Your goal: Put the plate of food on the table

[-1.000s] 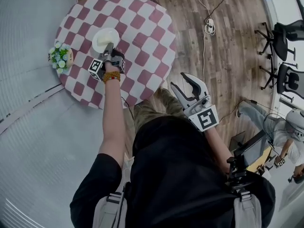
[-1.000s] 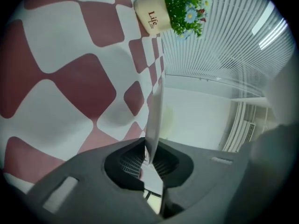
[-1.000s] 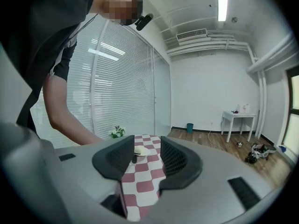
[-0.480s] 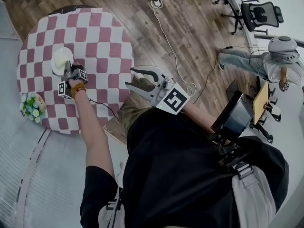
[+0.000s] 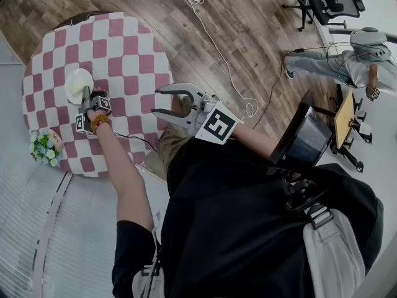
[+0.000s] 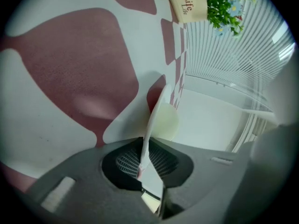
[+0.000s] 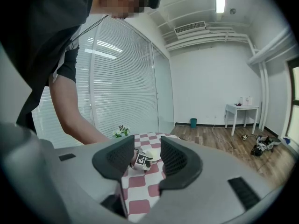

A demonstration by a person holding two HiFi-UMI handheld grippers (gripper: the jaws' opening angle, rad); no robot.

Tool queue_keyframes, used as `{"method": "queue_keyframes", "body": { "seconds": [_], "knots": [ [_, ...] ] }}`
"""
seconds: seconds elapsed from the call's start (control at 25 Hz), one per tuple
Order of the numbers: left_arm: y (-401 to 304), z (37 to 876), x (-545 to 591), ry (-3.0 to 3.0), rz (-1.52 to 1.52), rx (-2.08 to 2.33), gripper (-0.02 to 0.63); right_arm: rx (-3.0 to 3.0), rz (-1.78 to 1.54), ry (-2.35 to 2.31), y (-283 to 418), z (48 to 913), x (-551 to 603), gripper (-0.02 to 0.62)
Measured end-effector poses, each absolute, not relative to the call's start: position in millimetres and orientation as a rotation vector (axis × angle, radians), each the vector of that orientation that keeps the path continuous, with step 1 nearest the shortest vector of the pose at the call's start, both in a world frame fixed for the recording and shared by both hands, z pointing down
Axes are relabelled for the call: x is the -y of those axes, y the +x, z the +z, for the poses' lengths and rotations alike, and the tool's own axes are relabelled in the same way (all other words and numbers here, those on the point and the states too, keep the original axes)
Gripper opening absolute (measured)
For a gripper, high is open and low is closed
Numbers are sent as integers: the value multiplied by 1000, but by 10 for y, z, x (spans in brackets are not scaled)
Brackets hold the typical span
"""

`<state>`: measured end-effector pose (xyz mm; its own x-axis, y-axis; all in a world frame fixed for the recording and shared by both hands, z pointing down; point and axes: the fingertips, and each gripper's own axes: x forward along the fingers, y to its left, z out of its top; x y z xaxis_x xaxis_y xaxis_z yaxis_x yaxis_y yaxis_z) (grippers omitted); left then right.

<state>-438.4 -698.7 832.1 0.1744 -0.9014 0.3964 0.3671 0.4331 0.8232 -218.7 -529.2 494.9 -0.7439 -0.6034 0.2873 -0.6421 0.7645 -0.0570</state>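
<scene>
Wooden flooring surrounds a round bench (image 5: 133, 48) covered in a red-and-white checked cloth. The left gripper (image 5: 86, 94) is clamped on the rim of the white plate (image 5: 77, 84), with the thin edge pinched between its jaws. The plate sits low over the cloth on the bench's left side, near a small flower pot (image 5: 44, 146). Whether it rests fully on the cloth cannot be told. Something pale lies on it. The right gripper (image 5: 155, 102) hangs beside the bench's edge, jaws wide apart with nothing between them.
</scene>
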Motion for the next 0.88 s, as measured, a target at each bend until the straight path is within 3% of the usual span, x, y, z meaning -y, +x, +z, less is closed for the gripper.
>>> {"method": "queue_keyframes", "body": {
  "seconds": [0.88],
  "knots": [
    [-4318, 8391, 6652, 581, -849, 1062, 44, 2761, 230, 964, -2174, 4831, 5312, 179]
  ]
}}
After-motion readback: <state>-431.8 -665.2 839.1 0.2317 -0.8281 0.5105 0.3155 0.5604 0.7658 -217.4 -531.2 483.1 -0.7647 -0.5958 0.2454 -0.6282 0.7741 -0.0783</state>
